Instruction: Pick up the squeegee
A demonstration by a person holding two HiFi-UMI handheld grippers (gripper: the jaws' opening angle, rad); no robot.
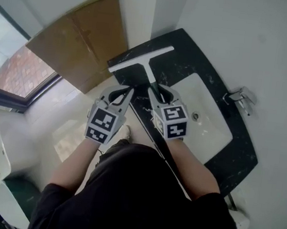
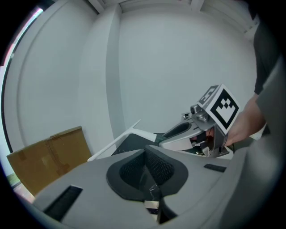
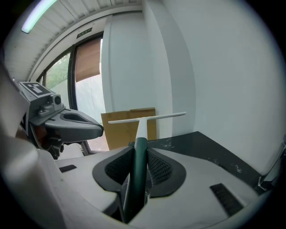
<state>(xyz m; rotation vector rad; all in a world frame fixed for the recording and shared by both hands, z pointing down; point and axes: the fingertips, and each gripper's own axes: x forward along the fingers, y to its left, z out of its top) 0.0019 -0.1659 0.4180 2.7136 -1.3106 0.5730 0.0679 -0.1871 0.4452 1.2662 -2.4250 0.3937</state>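
The squeegee has a white T-shaped blade (image 1: 140,59) and a dark green handle (image 3: 139,165). My right gripper (image 1: 160,94) is shut on that handle, which runs between the two pads and out to the white blade (image 3: 147,118) held over the left end of the black countertop (image 1: 192,55). Just left of it, my left gripper (image 1: 121,94) has its pads closed together with nothing between them. In the left gripper view the right gripper (image 2: 196,134) appears on the right and the squeegee blade (image 2: 117,141) ahead.
A white sink basin (image 1: 204,124) is set in the countertop, with a chrome faucet (image 1: 241,97) at the wall. A cardboard sheet (image 1: 82,39) leans against the wall on the left, next to a window (image 1: 14,69). A white wall rises close behind the counter.
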